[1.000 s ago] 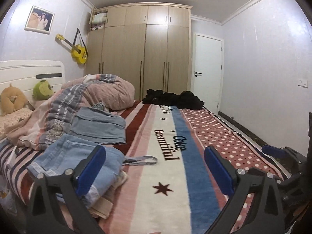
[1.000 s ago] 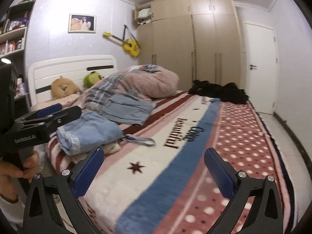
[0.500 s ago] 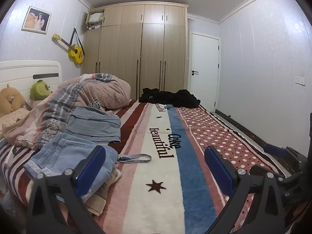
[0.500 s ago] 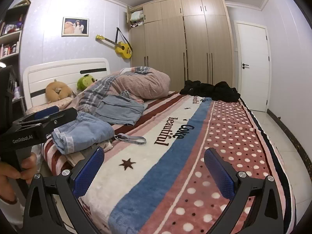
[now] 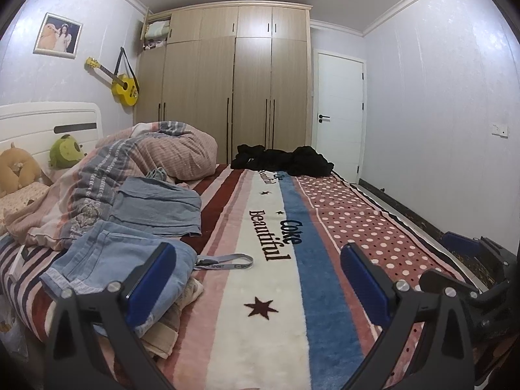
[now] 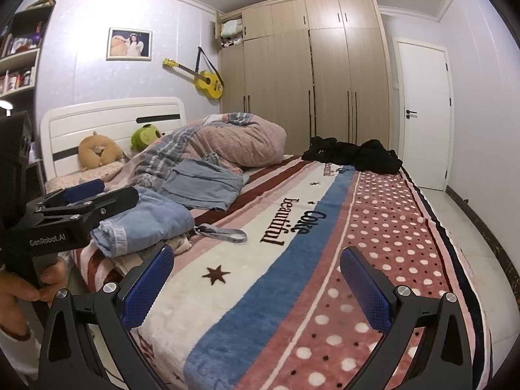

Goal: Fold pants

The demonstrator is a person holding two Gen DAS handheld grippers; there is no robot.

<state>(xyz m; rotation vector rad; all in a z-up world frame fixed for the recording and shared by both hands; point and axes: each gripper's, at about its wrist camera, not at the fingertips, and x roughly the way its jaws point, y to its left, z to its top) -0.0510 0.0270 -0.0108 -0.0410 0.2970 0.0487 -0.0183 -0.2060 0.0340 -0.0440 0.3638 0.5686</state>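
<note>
Both grippers, left (image 5: 258,279) and right (image 6: 256,284), hover with fingers spread and empty over the bed (image 6: 390,227); denim pants (image 5: 120,260) lie already folded (seemingly) on a stack at its left edge, so any grasp should take the cloth's edge squarely.

Striped blanket-covered bed (image 5: 276,325) under folded jeans (image 5: 107,260), lanyard (image 5: 227,262), black clothes (image 5: 286,159), duvet (image 5: 156,152).

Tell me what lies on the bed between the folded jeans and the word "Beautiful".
A grey lanyard lies flat there, one end at the jeans, the other short of the lettering. Both views show it; the left wrist view shows it best.
</note>
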